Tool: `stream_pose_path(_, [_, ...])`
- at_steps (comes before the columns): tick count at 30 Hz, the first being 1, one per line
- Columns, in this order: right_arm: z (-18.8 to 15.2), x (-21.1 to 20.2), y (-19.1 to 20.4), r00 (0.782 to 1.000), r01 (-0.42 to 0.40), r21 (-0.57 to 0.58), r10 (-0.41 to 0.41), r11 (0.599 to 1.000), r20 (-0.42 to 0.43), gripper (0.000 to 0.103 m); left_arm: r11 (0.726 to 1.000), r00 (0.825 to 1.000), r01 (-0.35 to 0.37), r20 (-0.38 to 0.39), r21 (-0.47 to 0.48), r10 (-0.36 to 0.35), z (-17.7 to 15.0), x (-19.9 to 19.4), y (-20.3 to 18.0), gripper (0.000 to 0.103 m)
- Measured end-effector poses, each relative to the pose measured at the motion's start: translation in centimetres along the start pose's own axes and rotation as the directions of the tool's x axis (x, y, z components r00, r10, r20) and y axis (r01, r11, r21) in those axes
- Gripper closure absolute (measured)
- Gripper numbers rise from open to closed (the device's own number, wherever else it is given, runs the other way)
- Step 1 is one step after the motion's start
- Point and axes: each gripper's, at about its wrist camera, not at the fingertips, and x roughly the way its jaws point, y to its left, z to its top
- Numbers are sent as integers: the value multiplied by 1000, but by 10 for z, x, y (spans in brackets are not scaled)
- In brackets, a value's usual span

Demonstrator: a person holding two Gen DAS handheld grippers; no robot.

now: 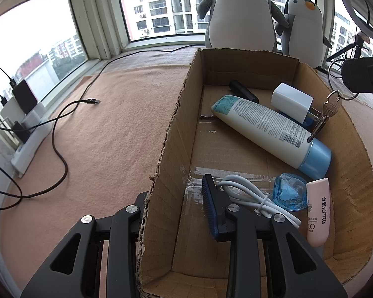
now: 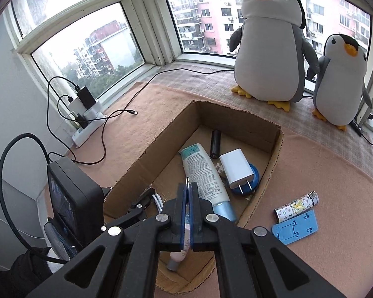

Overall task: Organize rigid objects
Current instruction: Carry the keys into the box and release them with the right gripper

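While the left fingers [image 1: 179,213] clamp the box wall [image 1: 161,164], the right fingers [image 2: 186,193] pinch silver keys [image 1: 329,109].

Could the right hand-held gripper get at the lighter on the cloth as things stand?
Probably not yet. The lighter lies in the open beside the cardboard box, nothing over it, but the right hand-held gripper is shut on a key ring and hangs over the box; it must drop the keys first.

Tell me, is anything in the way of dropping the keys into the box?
Nothing visible blocks them. The keys hang from the right gripper over the open box, with no lid or flap across its top. The white tube lies just under them, so they would probably land on it.
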Motion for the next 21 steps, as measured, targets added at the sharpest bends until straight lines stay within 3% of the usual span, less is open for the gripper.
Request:
stream_pose_path(18, [7,22,15,998,59,-77,-59,995,-5,100,1000,1000,1,1,-2,-1,0,0,0,73])
stream_pose_path(20, [8,20,15,998,69,-84,-69,994,5,91,1000,1000,0,1,-3,0,0,-1,0,73])
stream_pose_path(21, [9,19,15,997,72,-84,-71,994,12,78,1000,1000,0,1,-3,0,0,-1,0,73])
